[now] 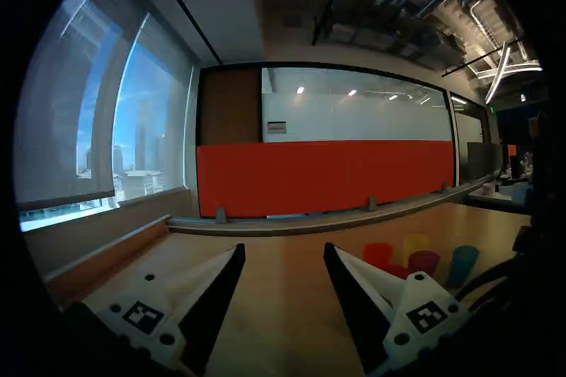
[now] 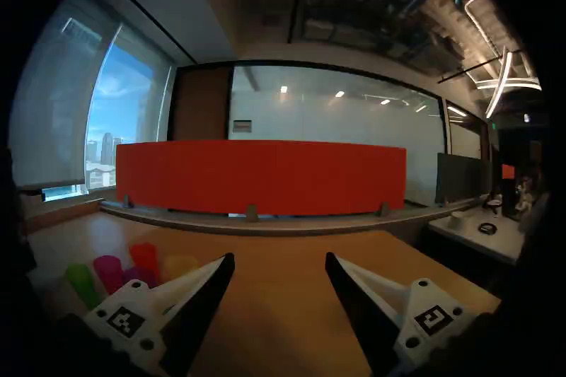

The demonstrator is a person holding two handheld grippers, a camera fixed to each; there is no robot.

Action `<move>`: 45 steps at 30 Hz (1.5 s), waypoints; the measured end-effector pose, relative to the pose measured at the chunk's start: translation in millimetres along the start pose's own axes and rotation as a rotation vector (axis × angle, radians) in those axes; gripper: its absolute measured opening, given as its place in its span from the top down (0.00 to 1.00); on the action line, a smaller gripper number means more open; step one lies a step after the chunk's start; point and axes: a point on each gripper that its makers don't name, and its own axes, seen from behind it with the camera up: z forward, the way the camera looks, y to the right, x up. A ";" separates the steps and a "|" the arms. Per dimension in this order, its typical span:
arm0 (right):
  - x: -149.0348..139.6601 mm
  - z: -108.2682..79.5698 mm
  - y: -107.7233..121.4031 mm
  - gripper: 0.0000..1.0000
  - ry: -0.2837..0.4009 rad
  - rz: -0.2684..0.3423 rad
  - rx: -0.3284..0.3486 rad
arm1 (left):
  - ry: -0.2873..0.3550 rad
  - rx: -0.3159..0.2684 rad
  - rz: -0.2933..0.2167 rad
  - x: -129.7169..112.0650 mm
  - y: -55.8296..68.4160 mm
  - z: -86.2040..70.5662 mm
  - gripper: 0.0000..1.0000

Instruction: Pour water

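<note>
Wooden desk (image 1: 283,320), coloured cups (image 1: 423,260) seemingly upright, left tool (image 1: 283,246) spread, right tool (image 2: 279,257) spread

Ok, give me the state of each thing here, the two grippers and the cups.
left gripper, open, holding nothing.
right gripper, open, holding nothing.
cups, standing bunched together on the table, untouched; contents cannot be told.
ceiling light, on.
</note>
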 end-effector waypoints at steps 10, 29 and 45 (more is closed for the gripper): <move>0.9 -4.9 10.8 0.01 -0.025 0.026 -0.012 | 0.017 0.083 0.067 -12.5 -4.1 -0.1 0.18; 4.7 -6.1 -6.5 0.01 -0.061 -0.024 -0.029 | 0.007 0.130 0.025 -48.9 -6.6 7.7 0.18; 3.1 -8.5 -4.8 0.01 -0.067 -0.030 -0.038 | -0.005 0.113 0.004 -69.7 4.0 15.3 0.18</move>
